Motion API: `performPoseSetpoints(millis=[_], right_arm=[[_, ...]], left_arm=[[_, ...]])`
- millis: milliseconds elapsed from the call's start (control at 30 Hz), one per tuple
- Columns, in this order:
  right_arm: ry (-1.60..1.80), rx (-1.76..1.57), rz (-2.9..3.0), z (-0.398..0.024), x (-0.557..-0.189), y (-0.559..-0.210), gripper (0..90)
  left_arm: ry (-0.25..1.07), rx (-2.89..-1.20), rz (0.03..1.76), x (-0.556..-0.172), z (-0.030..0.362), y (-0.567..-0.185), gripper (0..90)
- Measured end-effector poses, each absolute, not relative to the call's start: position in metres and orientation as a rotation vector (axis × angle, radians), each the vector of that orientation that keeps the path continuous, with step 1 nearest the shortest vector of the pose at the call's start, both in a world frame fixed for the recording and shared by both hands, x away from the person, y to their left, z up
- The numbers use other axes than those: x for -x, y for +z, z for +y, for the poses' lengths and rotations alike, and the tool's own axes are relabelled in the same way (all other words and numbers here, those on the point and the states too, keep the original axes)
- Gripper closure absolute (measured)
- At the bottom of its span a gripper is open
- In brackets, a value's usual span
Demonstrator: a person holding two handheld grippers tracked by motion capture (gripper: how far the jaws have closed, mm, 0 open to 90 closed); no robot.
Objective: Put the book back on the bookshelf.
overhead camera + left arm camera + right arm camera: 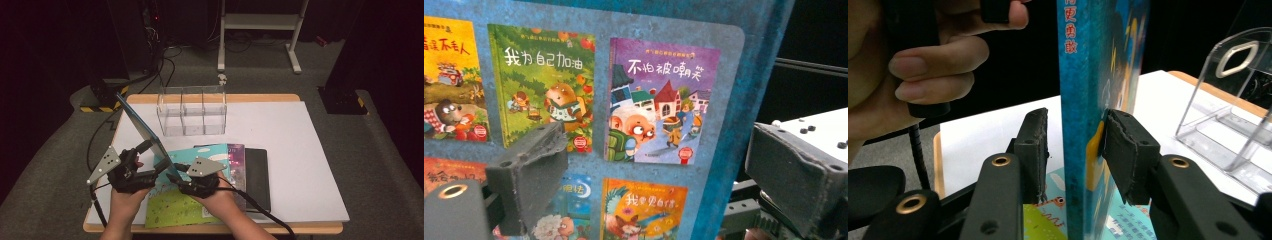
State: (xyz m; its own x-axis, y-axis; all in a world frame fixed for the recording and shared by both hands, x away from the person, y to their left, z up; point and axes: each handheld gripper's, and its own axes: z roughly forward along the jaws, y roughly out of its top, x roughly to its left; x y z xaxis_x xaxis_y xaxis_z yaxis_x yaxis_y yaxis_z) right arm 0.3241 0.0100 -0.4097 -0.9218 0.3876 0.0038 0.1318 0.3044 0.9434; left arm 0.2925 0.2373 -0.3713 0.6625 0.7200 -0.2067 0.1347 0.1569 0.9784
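The worktop (pixel 300 150) is a white sheet on a wooden frame, and the job looks barely under way: of the books (pixel 235 175) lying flat near six o'clock, one has been stood up and none sits in the clear organizer (pixel 192 112) at twelve o'clock. My guess is that rack is where they go; its three compartments look empty.

The blue book (pixel 142 127) stands tilted on edge at about eight o'clock, its top leaning off toward ten. In the left gripper view its back cover (pixel 624 100) with the little printed cover pictures sits close before the jaws. The left gripper (pixel 132 167) is let go, jaws as wide as they get, one pad in front of the cover and the other off past its edge, neither pressing as far as I can see.

The right gripper (pixel 182 175) straddles the book's lower edge (pixel 1088 150). The right-hand pad (pixel 1123 150) looks to be touching the cover while the other stands off with a gap, so I read it as released, not clamping.

What's left: regrip, carry the book across, slot it upright. In the way: the flat stack under the right hand, a dark book (pixel 257 175) at five o'clock, and the trailing cable (pixel 265 212).
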Motion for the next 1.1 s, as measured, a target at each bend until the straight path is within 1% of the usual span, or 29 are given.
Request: performPoseSetpoints(millis=[167, 300, 367, 433, 467, 500, 600, 667, 700, 733, 833, 867, 967, 1000, 1033, 1067, 1100], right_arm=[[1.659, -0.463, 2.364, 0.014, -0.323, -0.413, 59.6], [1.658, -0.450, 2.373, 0.016, -0.321, -0.415, 58.9], [1.655, -0.441, 2.379, 0.017, -0.320, -0.416, 57.7], [1.642, -0.433, 2.389, 0.017, -0.318, -0.417, 54.5], [1.642, -0.433, 2.389, 0.017, -0.318, -0.417, 54.5], [1.633, -0.436, 2.396, 0.013, -0.316, -0.417, 51.7], [1.623, -0.452, 2.399, 0.005, -0.314, -0.418, 49.6], [1.642, -0.476, 2.380, -0.014, -0.310, -0.418, 48.0], [1.642, -0.476, 2.380, -0.014, -0.310, -0.418, 48.0], [1.644, -0.509, 2.353, -0.031, -0.308, -0.418, 47.6], [1.612, -0.597, 2.287, -0.064, -0.312, -0.420, 46.8], [1.612, -0.597, 2.287, -0.064, -0.312, -0.420, 46.8], [1.461, -0.747, 2.183, -0.112, -0.323, -0.433, 45.0], [1.461, -0.747, 2.183, -0.112, -0.323, -0.433, 45.0], [1.440, -0.788, 2.163, -0.124, -0.326, -0.437, 45.1], [1.418, -0.857, 2.133, -0.146, -0.329, -0.444, 45.1], [1.418, -0.857, 2.133, -0.146, -0.329, -0.444, 45.1]], left_arm=[[0.514, -1.391, 0.795, -0.291, 0.233, -0.371, 7.8], [0.563, -1.413, 0.809, -0.290, 0.228, -0.371, 8.0], [0.583, -1.420, 0.820, -0.289, 0.226, -0.372, 9.3], [0.609, -1.438, 0.842, -0.290, 0.224, -0.373, 12.8], [0.615, -1.443, 0.844, -0.290, 0.224, -0.374, 12.8], [0.613, -1.438, 0.843, -0.290, 0.224, -0.375, 13.0], [0.636, -1.437, 0.842, -0.289, 0.223, -0.374, 14.3], [0.641, -1.440, 0.845, -0.287, 0.223, -0.374, 14.4], [0.641, -1.440, 0.845, -0.287, 0.223, -0.374, 14.4], [0.640, -1.443, 0.847, -0.287, 0.224, -0.374, 14.5], [0.638, -1.447, 0.851, -0.286, 0.226, -0.374, 14.7], [0.634, -1.449, 0.852, -0.285, 0.227, -0.374, 14.7], [0.622, -1.452, 0.861, -0.282, 0.231, -0.374, 14.9], [0.622, -1.452, 0.861, -0.282, 0.231, -0.374, 15.1], [0.620, -1.455, 0.863, -0.281, 0.232, -0.374, 15.1], [0.622, -1.461, 0.864, -0.280, 0.233, -0.374, 15.8], [0.617, -1.467, 0.871, -0.279, 0.235, -0.373, 15.8]])
